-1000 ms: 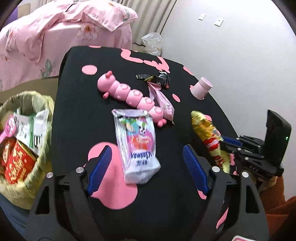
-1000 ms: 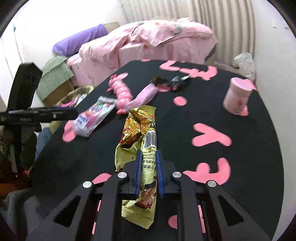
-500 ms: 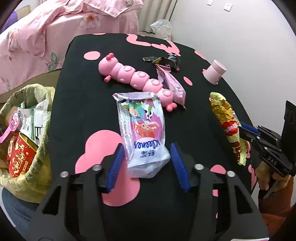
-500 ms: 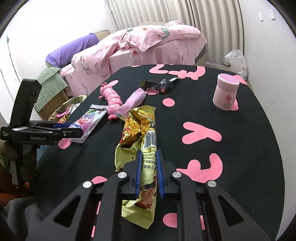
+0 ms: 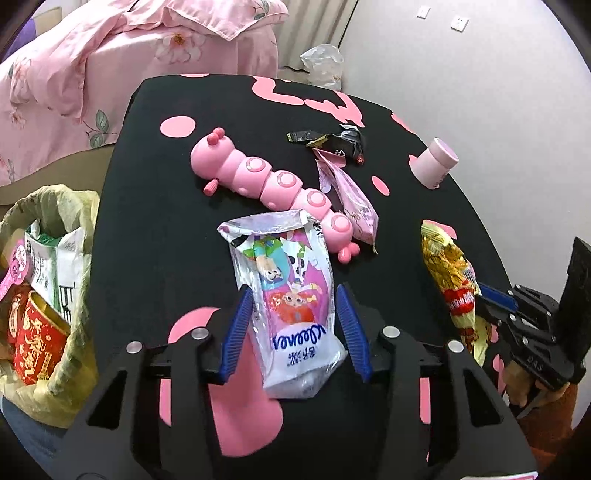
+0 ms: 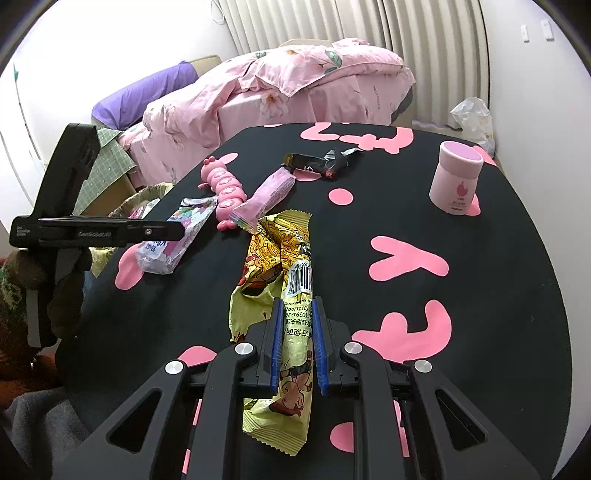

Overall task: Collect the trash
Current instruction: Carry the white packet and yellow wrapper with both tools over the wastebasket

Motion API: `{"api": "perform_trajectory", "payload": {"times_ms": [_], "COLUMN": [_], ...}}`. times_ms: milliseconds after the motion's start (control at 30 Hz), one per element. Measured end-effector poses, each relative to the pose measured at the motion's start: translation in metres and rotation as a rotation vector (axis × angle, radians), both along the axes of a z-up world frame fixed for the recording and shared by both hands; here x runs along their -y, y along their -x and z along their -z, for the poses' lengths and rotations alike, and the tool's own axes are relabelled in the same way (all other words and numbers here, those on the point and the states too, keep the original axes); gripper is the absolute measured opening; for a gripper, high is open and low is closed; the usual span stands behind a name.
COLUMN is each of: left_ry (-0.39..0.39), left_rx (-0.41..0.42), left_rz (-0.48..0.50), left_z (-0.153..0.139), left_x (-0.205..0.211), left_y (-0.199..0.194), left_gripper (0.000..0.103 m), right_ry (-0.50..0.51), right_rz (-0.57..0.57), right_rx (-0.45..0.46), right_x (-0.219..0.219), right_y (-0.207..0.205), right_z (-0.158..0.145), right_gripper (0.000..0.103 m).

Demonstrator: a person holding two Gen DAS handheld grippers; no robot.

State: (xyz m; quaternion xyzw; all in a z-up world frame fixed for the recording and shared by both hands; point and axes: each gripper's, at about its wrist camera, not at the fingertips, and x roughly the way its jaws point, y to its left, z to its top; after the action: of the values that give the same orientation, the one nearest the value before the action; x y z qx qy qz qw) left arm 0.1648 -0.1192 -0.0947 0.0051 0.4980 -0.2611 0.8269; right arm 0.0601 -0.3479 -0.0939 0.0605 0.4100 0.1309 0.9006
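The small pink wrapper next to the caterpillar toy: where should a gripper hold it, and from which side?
Probably at the flat sealed end of the small pink wrapper nearest the camera, around, coming from its open right side. It lies flat and slim, and the caterpillar toy crowds its left edge, so the right is freer.

A home bedroom: a bed (image 6: 280, 85) heaped with pink floral bedding and a purple pillow (image 6: 144, 94) stands beyond the far edge of a black round table (image 6: 424, 221), with ribbed curtains (image 6: 351, 22) behind.
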Motion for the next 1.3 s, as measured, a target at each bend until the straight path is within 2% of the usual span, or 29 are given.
{"api": "perform_trajectory", "payload": {"times_ms": [100, 167, 367, 567, 867, 1300], "left_ry": [0.013, 0.013, 0.031, 0.077, 0.144, 0.197], "left_rx": [0.009, 0.027, 0.110, 0.185, 0.268, 0.294], "left_rz": [-0.002, -0.002, -0.013, -0.041, -0.173, -0.407], "left_z": [-0.003, -0.007, -0.031, -0.059, -0.090, -0.086], "left_x": [0.000, -0.002, -0.017, -0.044, -0.119, -0.251], "left_y": [0.003, 0.007, 0.025, 0.037, 0.044, 0.047], "left_gripper": [0.023, 0.021, 0.020, 0.020, 0.020, 0.020], "right_ry": [-0.003, -0.003, -0.007, 0.047, 0.073, 0.131], "right_rz": [0.008, 0.014, 0.031, 0.009, -0.047, -0.266], "right_rx": [0.005, 0.013, 0.048, 0.122, 0.206, 0.192], "right_x": [0.001, 0.003, 0.004, -0.014, -0.060, -0.179], "right_y": [0.001, 0.002, 0.008, 0.007, -0.013, -0.059], "right_z": [-0.001, -0.003, -0.017, -0.049, -0.098, -0.125], "right_gripper": [0.016, 0.016, 0.016, 0.016, 0.016, 0.016]}}
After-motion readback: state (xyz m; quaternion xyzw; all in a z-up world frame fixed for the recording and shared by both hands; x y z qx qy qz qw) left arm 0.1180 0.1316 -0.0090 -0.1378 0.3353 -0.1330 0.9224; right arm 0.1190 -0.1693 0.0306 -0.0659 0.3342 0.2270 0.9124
